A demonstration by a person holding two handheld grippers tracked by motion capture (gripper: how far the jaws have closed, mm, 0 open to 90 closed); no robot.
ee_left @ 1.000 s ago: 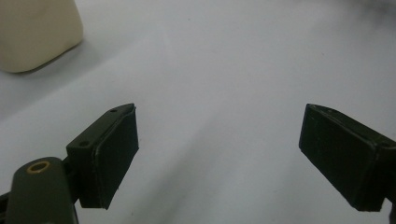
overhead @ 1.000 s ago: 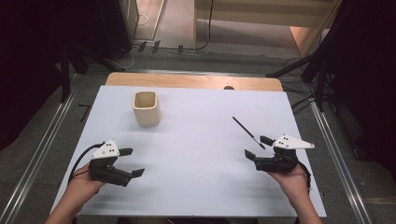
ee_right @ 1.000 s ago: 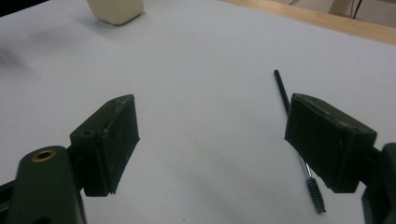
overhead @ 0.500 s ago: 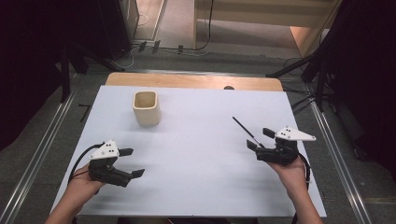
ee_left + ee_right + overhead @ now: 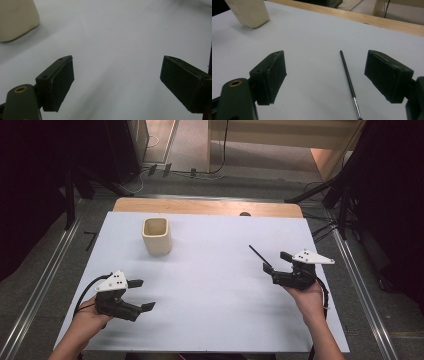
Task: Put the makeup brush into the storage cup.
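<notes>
Hovering over the white table [image 5: 215, 320], the right gripper [image 5: 281, 263] is sitting with jaws spread wide, gripping nothing. The thin black brush [image 5: 348, 75] is lying flat between them, touching neither pad, well right of the cream cup [image 5: 157, 235]. The left gripper [image 5: 141, 294] is holding wide open too, empty, nearer than the cup.

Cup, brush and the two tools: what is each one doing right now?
Cup: upright on the table, looks empty.
Brush: lying flat on the table, between the right tool's jaws, not gripped.
Left tool: open, holding nothing.
Right tool: open, around the brush.
</notes>
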